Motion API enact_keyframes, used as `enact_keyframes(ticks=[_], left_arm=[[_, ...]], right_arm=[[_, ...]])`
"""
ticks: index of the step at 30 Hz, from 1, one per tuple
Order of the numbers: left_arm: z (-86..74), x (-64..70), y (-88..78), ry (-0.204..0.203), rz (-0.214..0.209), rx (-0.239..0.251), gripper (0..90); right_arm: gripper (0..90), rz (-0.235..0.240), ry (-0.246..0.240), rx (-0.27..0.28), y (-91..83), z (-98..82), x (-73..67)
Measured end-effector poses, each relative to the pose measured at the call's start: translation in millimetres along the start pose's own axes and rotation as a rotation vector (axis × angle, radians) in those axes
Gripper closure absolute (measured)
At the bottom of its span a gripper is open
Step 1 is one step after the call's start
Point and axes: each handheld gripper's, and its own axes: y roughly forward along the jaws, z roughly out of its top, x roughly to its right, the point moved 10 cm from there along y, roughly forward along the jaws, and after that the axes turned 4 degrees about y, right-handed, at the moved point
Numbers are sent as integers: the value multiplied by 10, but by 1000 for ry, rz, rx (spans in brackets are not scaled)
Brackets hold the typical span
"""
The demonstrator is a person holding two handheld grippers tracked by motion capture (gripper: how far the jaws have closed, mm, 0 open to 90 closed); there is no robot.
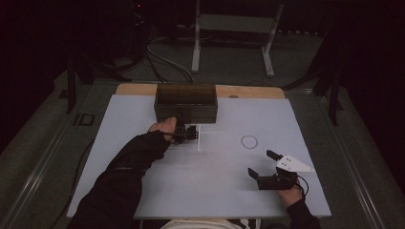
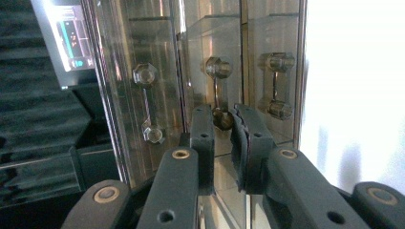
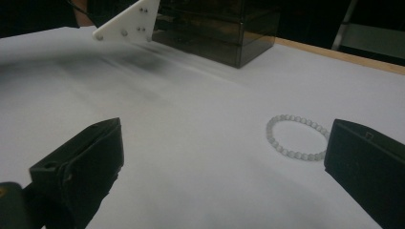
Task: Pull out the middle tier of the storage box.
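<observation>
A dark see-through drawer box stands at the back middle of the white table. My left gripper is up against its front. In the left gripper view the box shows three drawer handles, and the left gripper has its jaws shut on the lower knob of the middle handle. A ring of pale beads lies to the right on the table. My right gripper rests open near the front right. The bead ring lies beyond the right gripper, whose jaws hold nothing.
A strip of bare wood runs along the table's back edge. Beyond it stand a metal frame and cables on the floor. A lit screen shows past the box. The left gripper's white plate sits by the box.
</observation>
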Motion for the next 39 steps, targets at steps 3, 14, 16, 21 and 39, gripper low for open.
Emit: enact_keyframes(ticks=[3, 14, 16, 21, 39], left_arm=[[-3, 0, -8, -10, -4, -3, 820], [-3, -10, -63, -11, -14, -2, 825], [-3, -13, -97, 7, -14, -2, 825], [9, 6, -156, 0, -16, 10, 826], [27, 75, -264, 6, -45, 30, 821]], right_arm=[[0, 1, 2, 2, -1, 2, -1], [0, 0, 4, 0, 1, -1, 5], [0, 0, 3, -2, 1, -2, 4], [0, -1, 2, -2, 2, -2, 5], [0, -3, -3, -5, 9, -6, -3]])
